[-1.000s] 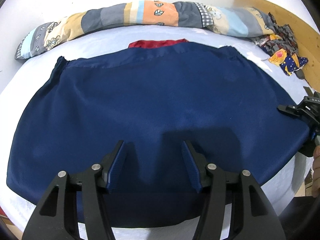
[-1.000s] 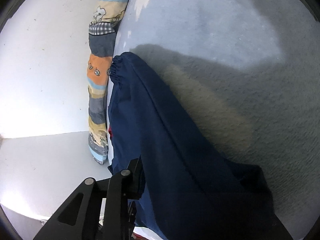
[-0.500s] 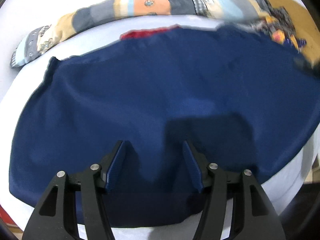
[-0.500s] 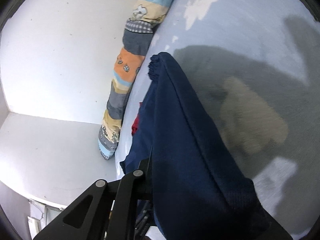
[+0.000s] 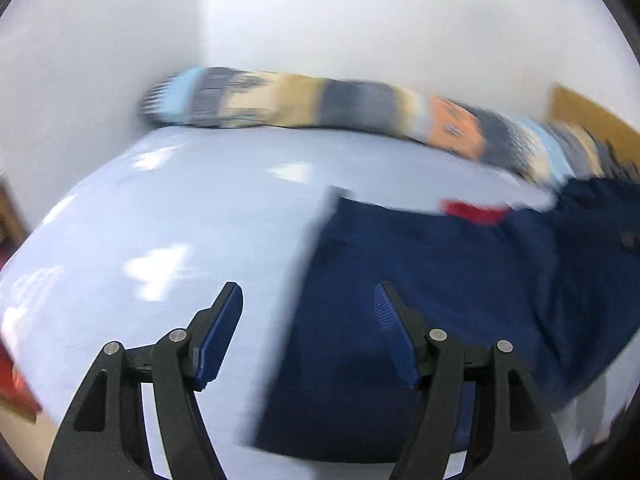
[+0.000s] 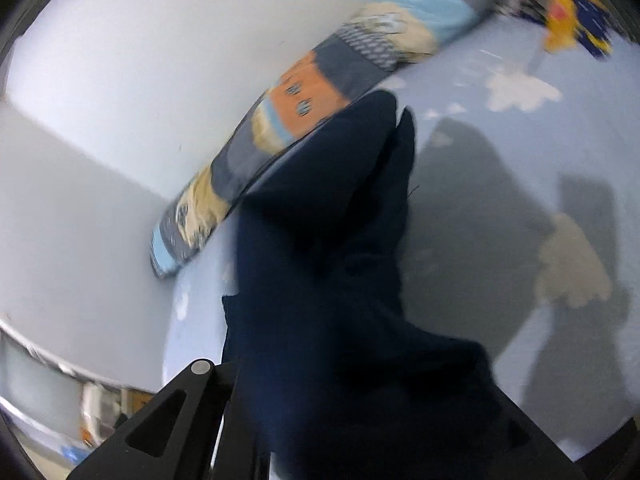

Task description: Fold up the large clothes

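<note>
A large navy blue garment [image 5: 440, 288] lies on a pale blue bed sheet [image 5: 180, 216], with a red patch [image 5: 476, 212] showing at its far edge. My left gripper [image 5: 308, 332] is open and empty above the garment's left edge. My right gripper is shut on the navy garment [image 6: 332, 280] and holds it up off the bed; the cloth drapes over the fingers and hides them. Only the left side of its black body [image 6: 176, 412] shows. Both views are motion-blurred.
A long patchwork bolster [image 5: 320, 108] lies along the white wall at the far side of the bed; it also shows in the right wrist view [image 6: 320, 80]. A wooden headboard [image 5: 588, 116] is at the right. A patterned cloth heap [image 6: 568, 28] lies at the far corner.
My left gripper has swung left, so the garment's left edge now lies between its fingers. My right gripper has lifted and carried its side of the garment up and over the bed.
</note>
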`<state>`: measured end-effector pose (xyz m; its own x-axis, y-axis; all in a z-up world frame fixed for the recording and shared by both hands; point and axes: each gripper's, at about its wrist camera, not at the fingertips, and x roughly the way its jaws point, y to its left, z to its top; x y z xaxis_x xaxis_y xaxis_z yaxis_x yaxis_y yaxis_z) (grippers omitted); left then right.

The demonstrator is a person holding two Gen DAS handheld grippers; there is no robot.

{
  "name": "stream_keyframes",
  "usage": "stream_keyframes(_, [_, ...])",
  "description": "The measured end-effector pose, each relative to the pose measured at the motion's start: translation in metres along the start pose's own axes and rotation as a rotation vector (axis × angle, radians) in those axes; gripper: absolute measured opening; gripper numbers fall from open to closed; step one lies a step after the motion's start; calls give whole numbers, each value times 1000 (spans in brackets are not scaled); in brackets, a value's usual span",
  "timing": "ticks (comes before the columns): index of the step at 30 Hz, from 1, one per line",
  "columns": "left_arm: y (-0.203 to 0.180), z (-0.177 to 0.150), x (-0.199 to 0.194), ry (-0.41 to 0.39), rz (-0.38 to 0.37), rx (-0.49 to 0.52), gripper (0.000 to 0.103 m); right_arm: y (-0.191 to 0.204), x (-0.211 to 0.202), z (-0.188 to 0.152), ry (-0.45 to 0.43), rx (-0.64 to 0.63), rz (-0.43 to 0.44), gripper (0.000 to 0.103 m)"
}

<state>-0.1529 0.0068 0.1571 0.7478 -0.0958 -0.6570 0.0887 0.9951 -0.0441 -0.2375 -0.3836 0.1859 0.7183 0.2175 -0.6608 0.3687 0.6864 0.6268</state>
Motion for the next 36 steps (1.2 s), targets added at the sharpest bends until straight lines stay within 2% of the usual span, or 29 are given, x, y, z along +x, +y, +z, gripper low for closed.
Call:
stream_keyframes(3, [64, 0, -6, -25, 82, -101, 68, 50, 24, -19, 23, -91, -46, 16])
stream_keyframes(5, [90, -6, -10, -31, 131, -128, 68, 82, 45, -38, 45, -157, -73, 17])
stream_keyframes(8, [119, -14, -10, -18, 149, -164, 68, 122, 83, -76, 87, -266, -103, 17])
stream_keyframes(12, [143, -21, -8, 11, 153, -212, 68, 168, 137, -146, 149, -447, -137, 17])
stream_keyframes(14, [143, -22, -3, 24, 138, -221, 68, 178, 166, -184, 189, -540, -185, 17])
stream_keyframes(16, [139, -22, -2, 29, 132, -203, 68, 178, 179, -203, 193, -582, -213, 17])
stream_keyframes(19, [133, -20, -2, 33, 117, -177, 68, 183, 179, -210, 187, -605, -231, 17])
stream_keyframes(22, [130, -18, -2, 40, 98, -195, 68, 191, 179, -210, 188, -635, -238, 18])
stream_keyframes(25, [125, -15, -2, 43, 81, -208, 68, 202, 186, -229, 189, -747, -289, 34])
stream_keyframes(26, [123, -15, -2, 42, 80, -205, 68, 204, 190, -237, 196, -778, -288, 47])
stream_keyframes(30, [118, -14, -3, 41, 82, -202, 68, 216, 190, -271, 157, -968, -363, 49])
stream_keyframes(31, [118, -14, -3, 42, 84, -208, 68, 217, 184, -278, 162, -998, -350, 50])
stream_keyframes(32, [120, -14, -2, 44, 84, -218, 68, 217, 179, -280, 175, -1006, -323, 55])
stream_keyframes(33, [121, -14, -2, 45, 83, -227, 68, 215, 173, -284, 201, -1009, -277, 67])
stream_keyframes(34, [123, -14, -2, 47, 82, -241, 68, 213, 164, -290, 268, -1019, -191, 72])
stream_keyframes(36, [124, -14, -3, 48, 67, -263, 68, 208, 150, -293, 340, -1050, -82, 71])
